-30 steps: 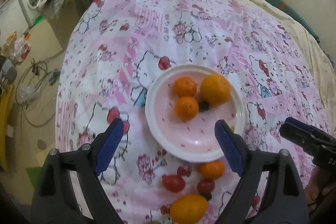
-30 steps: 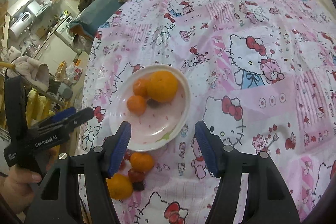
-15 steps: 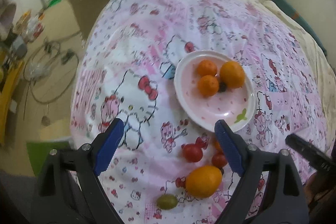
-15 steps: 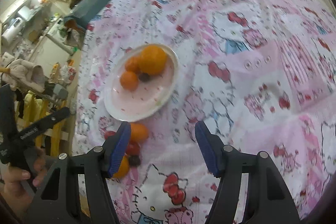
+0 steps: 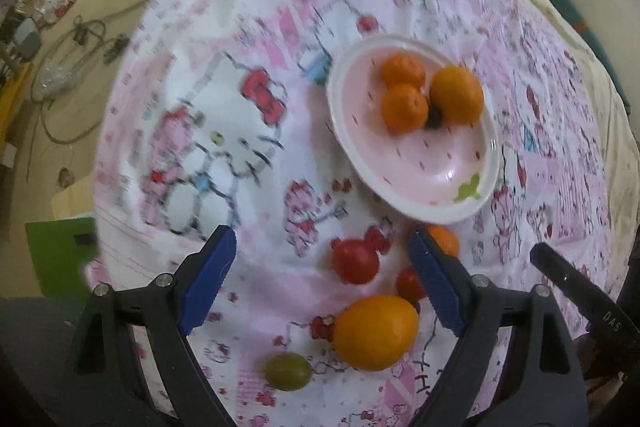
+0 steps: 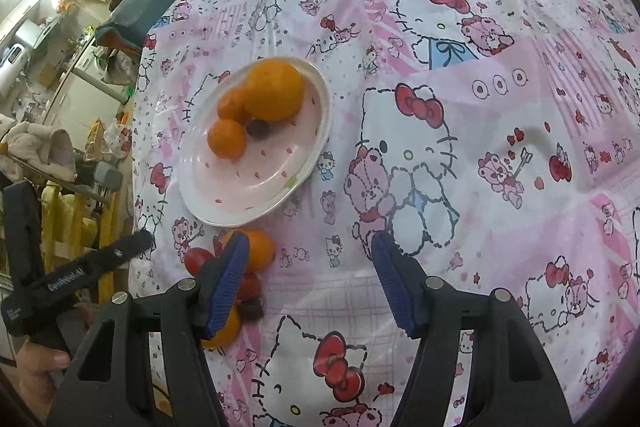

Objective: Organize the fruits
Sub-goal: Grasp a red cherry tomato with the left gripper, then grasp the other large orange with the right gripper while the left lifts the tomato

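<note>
Left gripper drawn back from the plate, green grape and loose orange now between its open jaws, plate farther off.

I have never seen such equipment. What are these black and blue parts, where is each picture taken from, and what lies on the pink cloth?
There is no robot. A person holds one hand tool in each hand; each has black arms ending in blue-padded tongs, with a camera looking forward along them. One picture looks along the left tongs, the other along the right tongs. Both are open and hold nothing. On the cloth stands a pink plate with three oranges and one small dark fruit. Beside it lie loose fruits: a large orange, a small orange, two red tomatoes, a green grape.
</note>
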Demonstrator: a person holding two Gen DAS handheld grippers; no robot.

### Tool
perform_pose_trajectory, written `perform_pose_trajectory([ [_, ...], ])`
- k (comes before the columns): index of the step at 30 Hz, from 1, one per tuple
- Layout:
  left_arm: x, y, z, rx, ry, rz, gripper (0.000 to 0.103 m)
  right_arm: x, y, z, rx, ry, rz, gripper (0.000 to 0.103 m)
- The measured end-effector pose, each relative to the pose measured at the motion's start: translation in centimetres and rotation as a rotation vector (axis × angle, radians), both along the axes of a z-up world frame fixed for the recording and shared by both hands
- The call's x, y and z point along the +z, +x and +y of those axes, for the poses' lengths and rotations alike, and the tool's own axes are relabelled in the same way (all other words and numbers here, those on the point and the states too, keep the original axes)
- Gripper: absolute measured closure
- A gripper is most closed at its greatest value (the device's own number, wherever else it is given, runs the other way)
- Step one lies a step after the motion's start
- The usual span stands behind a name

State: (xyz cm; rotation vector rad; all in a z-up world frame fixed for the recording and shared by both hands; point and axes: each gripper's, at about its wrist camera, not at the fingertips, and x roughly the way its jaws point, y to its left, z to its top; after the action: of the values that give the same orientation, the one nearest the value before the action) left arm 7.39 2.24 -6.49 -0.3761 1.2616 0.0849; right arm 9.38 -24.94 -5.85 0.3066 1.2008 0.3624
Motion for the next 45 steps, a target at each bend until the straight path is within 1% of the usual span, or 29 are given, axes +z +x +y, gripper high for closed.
perform_pose_trajectory([
  [2,-1.0,0.4,-0.7,-0.007,-0.006,0.03,0.018,-0.1,0.0,-0.1,-0.005,0.013,0.01,0.037],
  [3,-1.5,0.7,-1.1,-0.016,-0.01,0.048,0.021,-0.1,0.0,0.1,-0.001,0.015,0.012,0.037],
  [6,-3.1,1.4,-2.2,-0.053,-0.018,0.1,0.036,0.0,0.0,0.2,0.01,0.006,0.004,0.037],
  [8,-3.5,1.5,-2.5,-0.046,-0.011,0.105,0.038,0.1,0.0,0.1,0.007,0.002,0.0,0.037],
  [9,-3.8,1.5,-2.6,-0.045,-0.007,0.113,0.043,0.1,0.0,0.0,0.002,-0.003,-0.002,0.037],
  [10,-4.1,1.6,-2.8,-0.046,-0.005,0.124,0.052,0.1,0.1,-0.1,0.0,-0.005,-0.002,0.037],
  [13,-4.4,1.6,-3.3,-0.078,-0.008,0.137,0.065,0.0,0.2,-0.2,0.0,0.001,0.006,0.037],
  [15,-4.6,1.6,-3.6,-0.095,-0.014,0.146,0.071,0.0,0.3,0.0,0.004,-0.005,0.005,0.037],
  [17,-4.6,1.6,-3.8,-0.101,-0.009,0.146,0.071,0.0,0.3,0.2,0.008,-0.004,0.002,0.037],
  [22,-4.0,1.5,-3.5,-0.097,-0.029,0.141,0.072,-0.2,0.3,0.7,0.026,-0.013,0.0,0.037],
  [28,-1.7,0.7,-1.3,-0.073,-0.047,0.078,0.072,-0.7,-0.1,1.4,0.059,0.005,0.023,0.037],
  [31,-0.6,0.3,0.1,-0.058,-0.055,0.051,0.072,-0.9,-0.8,2.8,0.113,0.036,0.031,0.037],
  [32,-0.2,0.2,0.4,-0.054,-0.049,0.045,0.072,-0.6,-1.2,3.5,0.145,0.068,0.018,0.037],
  [33,0.1,-0.1,0.6,-0.047,-0.046,0.035,0.072,-0.4,-1.4,4.0,0.166,0.084,0.007,0.037],
  [34,0.4,-0.3,0.8,-0.047,-0.042,0.028,0.072,-0.1,-1.9,5.0,0.212,0.097,-0.014,0.037],
  [37,0.9,-0.8,1.4,-0.042,-0.036,0.015,0.072,-0.2,-3.0,7.5,0.302,0.074,-0.037,0.037],
  [41,1.5,-1.3,2.6,-0.031,-0.033,0.003,0.072,-1.3,-4.6,10.8,0.426,0.007,-0.048,0.037],
  [45,1.7,-1.4,3.4,-0.009,-0.045,-0.004,0.072,-2.4,-5.1,12.5,0.472,-0.027,-0.03,0.037],
])
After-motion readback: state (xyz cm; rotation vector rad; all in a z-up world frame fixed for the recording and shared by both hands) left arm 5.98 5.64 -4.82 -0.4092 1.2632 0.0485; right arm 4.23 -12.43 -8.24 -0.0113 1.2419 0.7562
